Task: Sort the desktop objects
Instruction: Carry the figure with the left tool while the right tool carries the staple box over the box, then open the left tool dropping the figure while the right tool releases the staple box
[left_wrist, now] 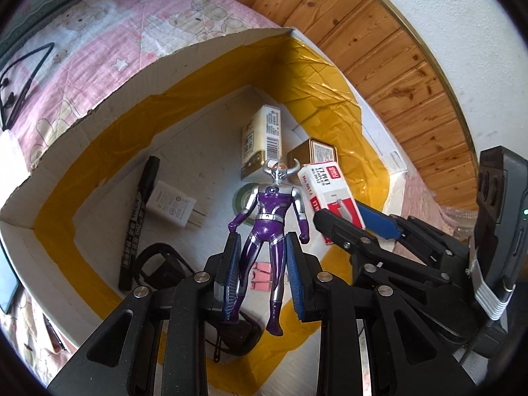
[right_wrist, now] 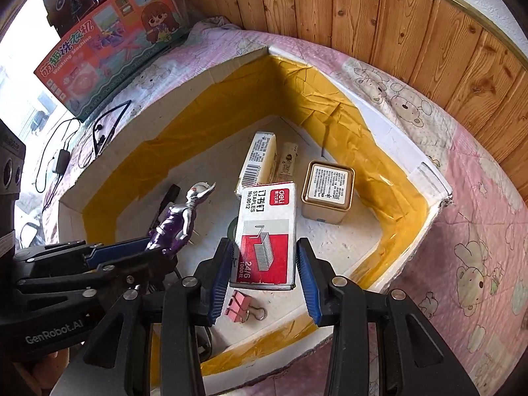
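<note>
My left gripper is shut on a purple and silver toy figure, gripped at the legs and held above the open white cardboard box with yellow tape inside. My right gripper is shut on a white and red staples box, held over the same cardboard box. In the right wrist view the left gripper holds the figure at the left. In the left wrist view the staples box and the right gripper are at the right.
On the box floor lie a black marker, a white charger, a cream carton, a gold tin, a pink binder clip, a green tape roll and black sunglasses. A toy carton and cables lie on the pink bedspread.
</note>
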